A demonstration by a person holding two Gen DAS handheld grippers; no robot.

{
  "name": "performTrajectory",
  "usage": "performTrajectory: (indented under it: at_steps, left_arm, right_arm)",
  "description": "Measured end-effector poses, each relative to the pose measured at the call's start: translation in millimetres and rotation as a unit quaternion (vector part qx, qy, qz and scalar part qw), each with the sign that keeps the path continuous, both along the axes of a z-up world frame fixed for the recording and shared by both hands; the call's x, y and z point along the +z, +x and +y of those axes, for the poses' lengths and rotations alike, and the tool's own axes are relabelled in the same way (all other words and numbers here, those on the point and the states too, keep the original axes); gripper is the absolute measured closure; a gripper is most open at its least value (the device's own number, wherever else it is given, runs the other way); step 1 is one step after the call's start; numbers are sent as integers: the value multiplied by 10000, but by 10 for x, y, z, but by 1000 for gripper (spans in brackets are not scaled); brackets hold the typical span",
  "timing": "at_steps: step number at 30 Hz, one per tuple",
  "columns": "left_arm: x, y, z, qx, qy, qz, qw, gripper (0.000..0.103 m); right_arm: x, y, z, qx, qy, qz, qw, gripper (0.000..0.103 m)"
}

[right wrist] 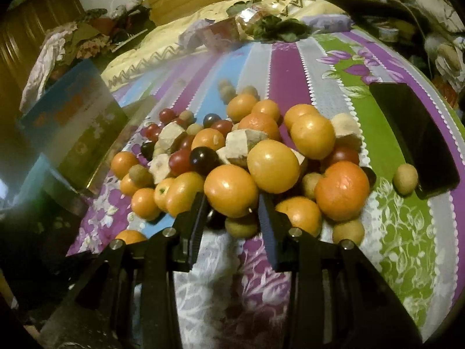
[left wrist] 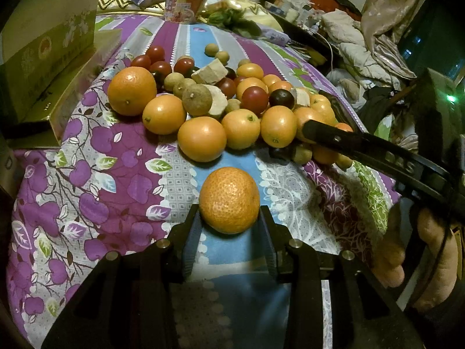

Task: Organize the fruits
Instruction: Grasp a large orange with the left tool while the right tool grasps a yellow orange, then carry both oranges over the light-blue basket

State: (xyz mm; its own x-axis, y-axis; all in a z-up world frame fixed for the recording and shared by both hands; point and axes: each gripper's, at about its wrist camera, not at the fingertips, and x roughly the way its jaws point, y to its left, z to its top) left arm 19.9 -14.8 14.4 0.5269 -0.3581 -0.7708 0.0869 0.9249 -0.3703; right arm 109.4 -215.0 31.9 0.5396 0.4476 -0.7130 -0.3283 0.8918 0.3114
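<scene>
Bedspread (left wrist: 122, 157): both grippers gripping oranges

Pebbly orange (left wrist: 229, 200) alone on the bedspread, near the mixed fruit heap (left wrist: 232, 101).

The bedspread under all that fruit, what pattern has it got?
The bedspread has purple, blue, grey and green stripes printed with leaves and branches; the left wrist view shows it best.

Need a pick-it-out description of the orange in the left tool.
On the purple floral bedsheet, find the fruit pile mid-bed. Nearer the camera, apart from that pile, one orange sits alone on a blue stripe between the fingers of the left tool. Unlike the smooth, glossy oranges behind it, its skin is rough and pitted.
</scene>
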Motion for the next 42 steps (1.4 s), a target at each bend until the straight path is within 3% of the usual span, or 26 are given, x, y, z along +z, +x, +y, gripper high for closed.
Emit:
performTrajectory:
  at_steps: [4, 9, 11, 13, 16, 22, 28, 32, 34, 38, 40, 42]
  left_arm:
    - [-3, -23, 32, -13, -10, 18, 10000, 63]
    - [-27, -67, 49, -93, -12, 51, 9999, 63]
    - [-24, -72, 50, -60, -16, 52, 10000, 63]
    - [-25, -79, 45, -38, -1, 44, 10000, 63]
    - [-31, -96, 35, -31, 35, 25, 10000, 63]
    - [-37, -99, 21, -29, 13, 16, 10000, 63]
    - [-45, -84, 19, -32, 0, -3, 10000, 63]
    - [-47, -76, 12, 3, -3, -9, 10000, 62]
    - [-50, -72, 15, 11, -6, -11, 10000, 62]
    - [-51, -59, 28, 38, -47, -1, 10000, 61]
    - [-51, -48, 27, 42, -76, 0, 10000, 59]
    - [-45, -45, 4, 10, -49, -27, 10000, 56]
  right_arm:
    - [57, -329, -84, 306, -171, -79, 9994, 67]
    - [-93, -663, -147, 1329, -757, 20, 9882, 66]
    - [-37, -666, -251, 1078, -888, -154, 9901, 64]
    - [72, -618, -409, 488, -930, -300, 9940, 62]
    - [147, -609, -522, -172, -1027, -257, 9942, 61]
    - [-27, -824, -402, -389, -247, 326, 9984, 61]
    - [-128, -822, -277, -536, -25, 496, 9973, 61]
    - [-143, -727, -176, -610, -181, 436, 9970, 60]
    - [-162, -699, -110, -693, -401, 421, 9959, 52]
    - [-214, -685, 29, -787, -922, 309, 9921, 51]
    - [-238, -705, 95, -731, -1143, 244, 9905, 52]
    - [-257, -738, 124, -690, -1239, 173, 9897, 61]
